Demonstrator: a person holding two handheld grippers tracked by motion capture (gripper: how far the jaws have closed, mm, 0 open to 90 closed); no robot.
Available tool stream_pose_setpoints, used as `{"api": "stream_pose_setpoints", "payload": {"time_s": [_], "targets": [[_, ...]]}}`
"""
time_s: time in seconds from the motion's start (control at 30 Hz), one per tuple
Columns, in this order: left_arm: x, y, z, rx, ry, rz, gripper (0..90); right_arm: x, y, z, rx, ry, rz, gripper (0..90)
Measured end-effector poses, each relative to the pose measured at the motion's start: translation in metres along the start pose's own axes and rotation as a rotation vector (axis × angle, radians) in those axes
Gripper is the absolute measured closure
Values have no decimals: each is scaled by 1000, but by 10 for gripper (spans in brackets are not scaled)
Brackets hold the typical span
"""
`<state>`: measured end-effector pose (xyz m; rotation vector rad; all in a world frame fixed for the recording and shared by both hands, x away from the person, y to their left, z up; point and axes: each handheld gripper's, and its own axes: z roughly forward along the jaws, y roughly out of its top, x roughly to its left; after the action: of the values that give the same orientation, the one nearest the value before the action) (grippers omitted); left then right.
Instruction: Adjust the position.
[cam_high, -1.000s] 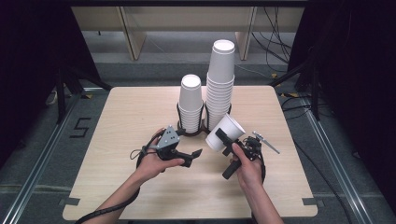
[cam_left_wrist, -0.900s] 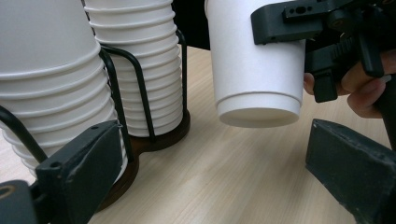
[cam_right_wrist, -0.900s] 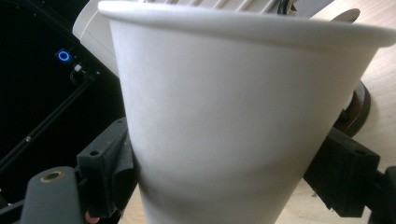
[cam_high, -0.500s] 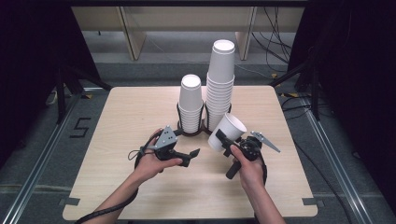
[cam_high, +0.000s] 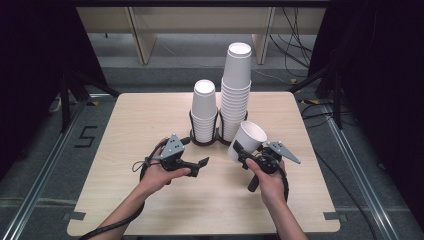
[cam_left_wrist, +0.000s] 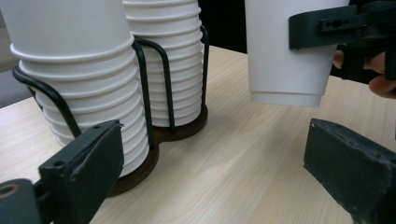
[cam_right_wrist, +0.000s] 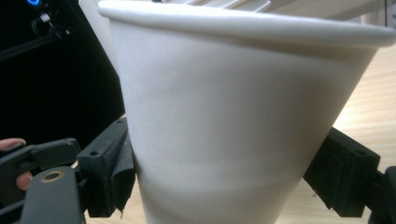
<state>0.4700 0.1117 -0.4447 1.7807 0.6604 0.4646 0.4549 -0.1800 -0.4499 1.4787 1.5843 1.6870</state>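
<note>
While the right tool (cam_high: 243, 152) is clamped on a white paper cup (cam_high: 246, 141) and holds it up off the desk (cam_high: 125, 200), tipped a bit with its open mouth up and away from the person, the soft thin wall of that cup is the first thing that could go wrong — too hard a squeeze could dent it, and too light a squeeze could let it slip down and fall. In the right gripper view the jaws sit low on the cup (cam_right_wrist: 233, 121), one on each side, so the wide top is free to wobble. The left tool (cam_high: 204, 163) has its jaws apart with nothing between them, though they have just been closing a little, and it rests low over the desk near the wire cup holder (cam_high: 216, 141). Just behind the held cup stand the short stack (cam_high: 204, 111) and the tall stack (cam_high: 236, 90). The tall one is high and thin — a bump from the cup or a hand could likely knock it over. If the left tool reaches for the cup (cam_left_wrist: 285, 56), the two tools could bump and crush it.
</note>
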Motion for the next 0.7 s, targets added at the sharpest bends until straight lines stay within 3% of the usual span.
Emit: {"api": "stream_pose_setpoints", "payload": {"time_s": [0.07, 0.1, 0.27, 0.4, 0.53, 0.6, 0.63, 0.7], "targets": [[2, -1, -1, 0, 6, -12, 48, 1, 0, -1, 2, 1, 3, 189], [2, -1, -1, -2, 10, -15, 48, 0, 1, -2, -1, -12, -32, 190], [4, -4, -2, 4, 16, -19, 49, 2, 1, -4, 0, -21, -45, 189], [5, -4, -3, 1, 20, -22, 49, -1, 1, -4, -3, -37, -96, 189], [5, -5, -4, 2, 22, -21, 49, 2, 1, -6, -2, -27, -95, 189], [6, -6, -4, -7, 15, -22, 50, 1, 1, -7, -8, -32, -127, 189], [6, -6, -5, 5, 24, -21, 50, 3, 1, -8, -5, -31, -109, 189], [6, -7, -5, 6, 24, -22, 50, 1, 2, -7, -16, -25, -160, 189]]}}
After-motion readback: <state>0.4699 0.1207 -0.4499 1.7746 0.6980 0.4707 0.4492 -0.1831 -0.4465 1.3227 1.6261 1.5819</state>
